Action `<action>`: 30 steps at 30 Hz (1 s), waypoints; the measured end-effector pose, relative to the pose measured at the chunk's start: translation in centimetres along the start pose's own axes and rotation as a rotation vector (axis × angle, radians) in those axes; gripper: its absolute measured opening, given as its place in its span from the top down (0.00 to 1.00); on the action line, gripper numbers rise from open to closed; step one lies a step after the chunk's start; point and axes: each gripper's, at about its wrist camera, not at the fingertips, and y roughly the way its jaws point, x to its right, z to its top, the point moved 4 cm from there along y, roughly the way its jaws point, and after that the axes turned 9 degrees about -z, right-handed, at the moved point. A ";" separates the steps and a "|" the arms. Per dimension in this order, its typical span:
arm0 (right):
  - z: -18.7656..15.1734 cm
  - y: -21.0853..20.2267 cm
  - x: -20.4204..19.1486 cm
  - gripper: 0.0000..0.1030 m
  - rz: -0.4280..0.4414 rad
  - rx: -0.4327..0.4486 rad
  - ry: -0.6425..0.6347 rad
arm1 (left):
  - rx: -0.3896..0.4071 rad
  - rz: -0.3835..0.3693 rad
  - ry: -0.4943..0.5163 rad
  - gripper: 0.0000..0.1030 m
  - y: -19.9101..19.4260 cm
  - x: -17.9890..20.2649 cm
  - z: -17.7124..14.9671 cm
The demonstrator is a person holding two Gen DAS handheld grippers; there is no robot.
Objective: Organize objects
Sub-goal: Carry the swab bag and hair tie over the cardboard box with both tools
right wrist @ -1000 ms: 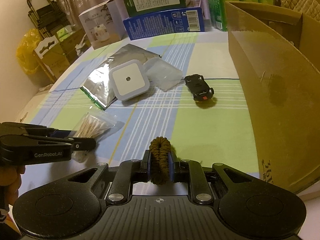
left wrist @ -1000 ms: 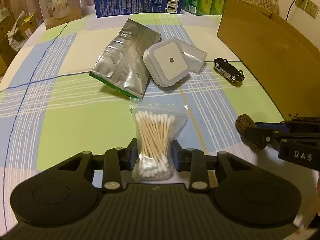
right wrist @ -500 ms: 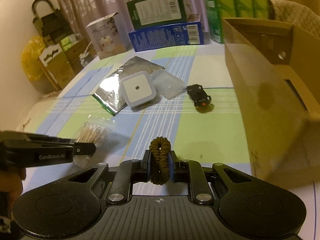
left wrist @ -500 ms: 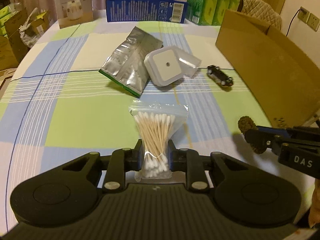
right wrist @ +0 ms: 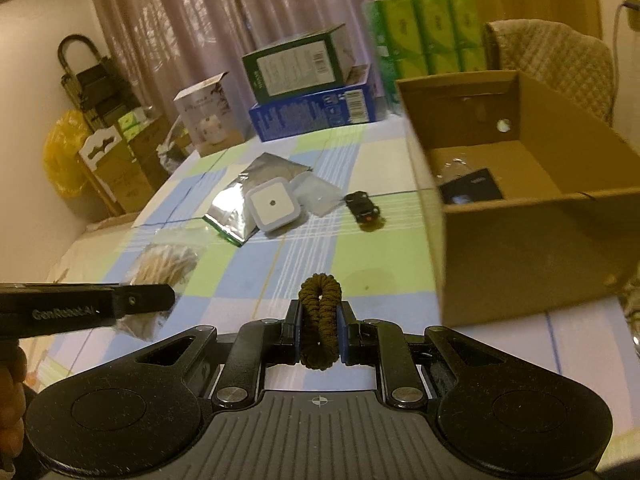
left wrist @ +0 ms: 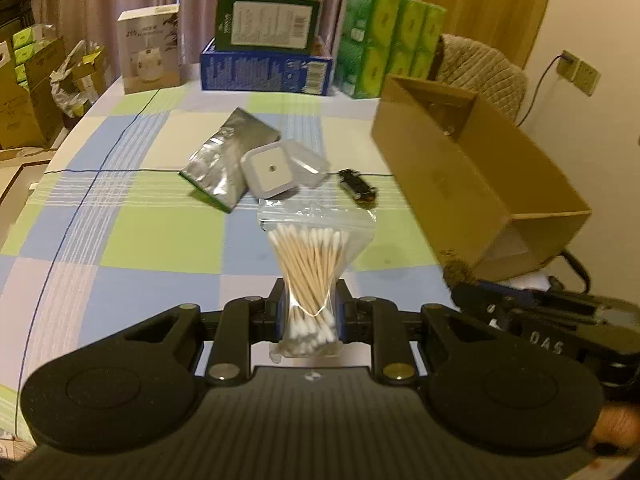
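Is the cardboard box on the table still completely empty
No, the cardboard box already holds a flat black item on its floor.

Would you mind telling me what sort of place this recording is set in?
Probably a room in a home doubling as storage: a checked tablecloth, curtains, a padded chair and stacked product boxes.

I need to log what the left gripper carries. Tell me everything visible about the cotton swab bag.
The swab bag is a small clear plastic zip pouch holding a bundle of wooden-stick swabs with white tips. It stands upright, zip strip on top, pinched at its lower part between the fingers of the left gripper, whose jaws press both sides. The sticks fan out above the grip. It is held above the checked tablecloth, touching nothing else.
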 end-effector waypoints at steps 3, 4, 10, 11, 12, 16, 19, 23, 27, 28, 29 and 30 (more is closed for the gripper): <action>0.2 -1.5 0.4 0.87 -0.006 0.014 0.012 | 0.010 -0.013 0.015 0.82 -1.0 1.2 0.1; 0.3 -2.0 0.5 0.87 -0.007 0.020 0.014 | 0.016 -0.018 0.017 0.82 -1.2 1.6 0.2; 1.4 -3.9 1.0 0.87 -0.019 0.054 0.030 | 0.027 -0.042 0.048 0.82 -2.3 3.4 0.5; 1.5 -4.1 1.1 0.87 -0.020 0.058 0.032 | 0.027 -0.044 0.054 0.82 -2.4 3.6 0.5; 1.7 -4.3 1.2 0.87 -0.023 0.061 0.033 | 0.028 -0.045 0.061 0.82 -2.5 3.9 0.6; 2.3 -4.9 1.7 0.87 -0.039 0.071 0.036 | 0.030 -0.060 0.072 0.82 -2.6 4.7 0.9; 3.1 -5.3 2.4 0.87 -0.057 0.084 0.035 | 0.034 -0.072 0.081 0.82 -2.7 5.4 1.3; 4.3 -6.2 4.4 0.87 -0.096 0.109 0.049 | 0.049 -0.093 0.089 0.82 -2.7 6.2 2.4; 5.7 -7.0 7.0 0.87 -0.140 0.136 0.090 | 0.051 -0.121 0.104 0.82 -1.9 7.6 3.8; 6.1 -7.2 7.7 0.87 -0.152 0.143 0.098 | 0.050 -0.129 0.109 0.82 -1.6 8.1 4.2; 6.4 -7.4 8.4 0.87 -0.163 0.150 0.108 | 0.049 -0.138 0.115 0.82 -1.3 8.6 4.6; 6.8 -7.6 9.0 0.87 -0.174 0.156 0.115 | 0.049 -0.147 0.122 0.82 -1.0 9.2 4.9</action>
